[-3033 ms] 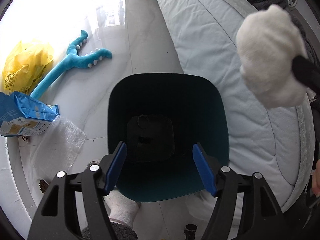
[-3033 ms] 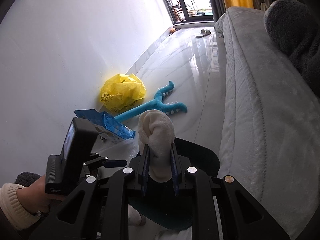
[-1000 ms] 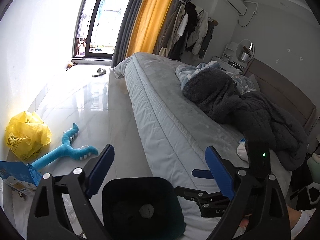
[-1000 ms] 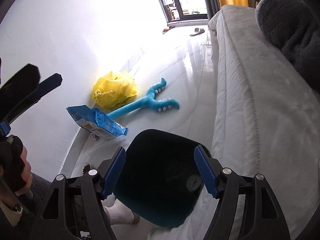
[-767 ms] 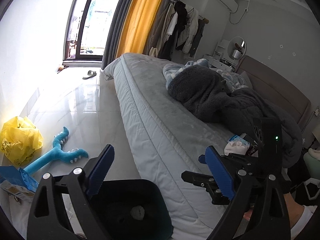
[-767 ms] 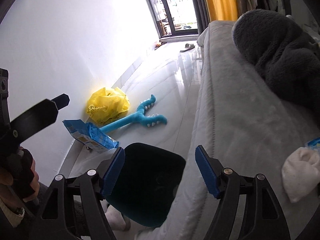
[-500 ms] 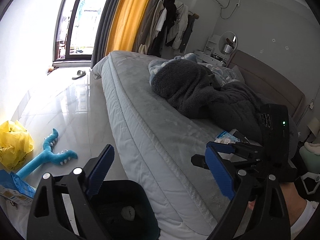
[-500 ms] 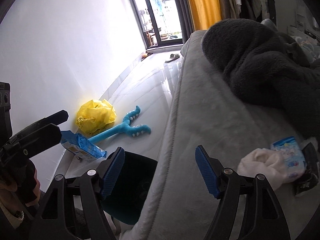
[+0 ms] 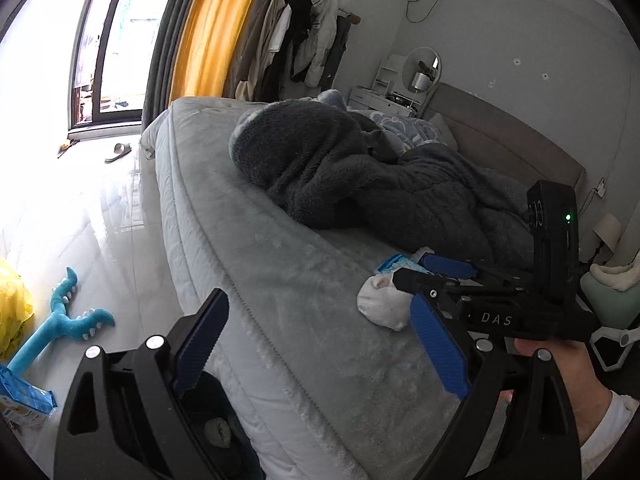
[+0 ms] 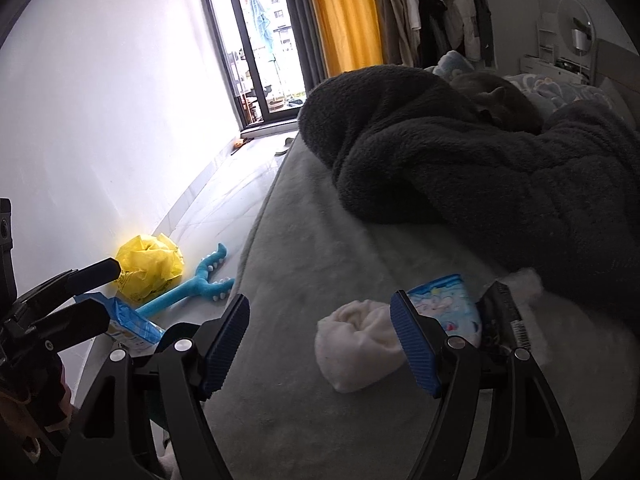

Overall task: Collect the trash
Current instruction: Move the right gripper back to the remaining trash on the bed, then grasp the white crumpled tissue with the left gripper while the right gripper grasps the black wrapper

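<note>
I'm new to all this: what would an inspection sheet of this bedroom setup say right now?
Surface: grey bed, floor beside it.
Job's things: white wad, blue packet and dark wrapper on the bed; bin holding a crumpled ball.
Clutter: yellow bag, blue toy, blue pouch on the floor; dark blanket.
Grippers: left gripper open; right gripper open, near the wad.
Cables: one wall wire by the headboard.
Surroundings: window, yellow curtain, hanging coats.

A white crumpled wad (image 10: 356, 344) lies on the pale grey bed (image 10: 304, 280), right of it a light-blue cartoon-printed packet (image 10: 448, 300). Far left: yellow bag (image 10: 150, 266), turquoise plush toy (image 10: 196, 282). Far: dark grey fleece blanket (image 10: 460, 160).
</note>
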Demonstrator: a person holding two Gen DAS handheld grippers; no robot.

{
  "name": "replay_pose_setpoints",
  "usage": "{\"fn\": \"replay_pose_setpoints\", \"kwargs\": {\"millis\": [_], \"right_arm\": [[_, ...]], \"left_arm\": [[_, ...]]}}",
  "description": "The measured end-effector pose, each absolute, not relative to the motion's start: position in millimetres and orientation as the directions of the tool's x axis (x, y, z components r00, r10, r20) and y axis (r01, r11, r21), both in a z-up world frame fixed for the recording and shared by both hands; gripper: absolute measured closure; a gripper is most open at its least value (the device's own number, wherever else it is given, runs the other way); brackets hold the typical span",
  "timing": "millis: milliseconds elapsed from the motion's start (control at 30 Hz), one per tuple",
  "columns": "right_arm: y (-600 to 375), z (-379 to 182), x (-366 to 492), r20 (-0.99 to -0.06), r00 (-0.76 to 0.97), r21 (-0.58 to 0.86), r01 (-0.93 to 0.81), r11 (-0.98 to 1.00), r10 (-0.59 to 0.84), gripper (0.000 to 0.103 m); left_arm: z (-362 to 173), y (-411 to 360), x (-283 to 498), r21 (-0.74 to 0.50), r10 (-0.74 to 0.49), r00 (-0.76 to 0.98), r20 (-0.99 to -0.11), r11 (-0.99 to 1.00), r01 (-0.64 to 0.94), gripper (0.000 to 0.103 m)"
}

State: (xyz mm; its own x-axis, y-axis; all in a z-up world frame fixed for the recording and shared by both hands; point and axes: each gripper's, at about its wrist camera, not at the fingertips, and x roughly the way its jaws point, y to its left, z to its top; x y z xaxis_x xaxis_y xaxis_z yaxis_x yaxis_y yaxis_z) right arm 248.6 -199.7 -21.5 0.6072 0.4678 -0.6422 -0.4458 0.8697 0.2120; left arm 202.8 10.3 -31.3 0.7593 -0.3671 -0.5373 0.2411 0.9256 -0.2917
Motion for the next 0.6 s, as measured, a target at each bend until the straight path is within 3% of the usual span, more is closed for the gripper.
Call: {"fn": "replay_pose_setpoints", "kwargs": {"millis": [400, 600], "right_arm": [[-252.8, -25.2, 256.9, -0.617, 0.66, 0.222, -0.376, 0.9, 0.428, 0.029], [-279.5, -33.0, 264.0, -0.611, 0.666, 0.268, -0.333, 0.904, 0.427, 0.029]], "left_arm": [[-52.9, -36.4, 230.2, -0.251, -0.358, 0.732, -0.58, 0.933, 0.258, 0.009], [-64.6, -48.8, 240.4, -0.29, -0.386, 0.705, -0.594, 0.921, 0.26, 0.01]]}}
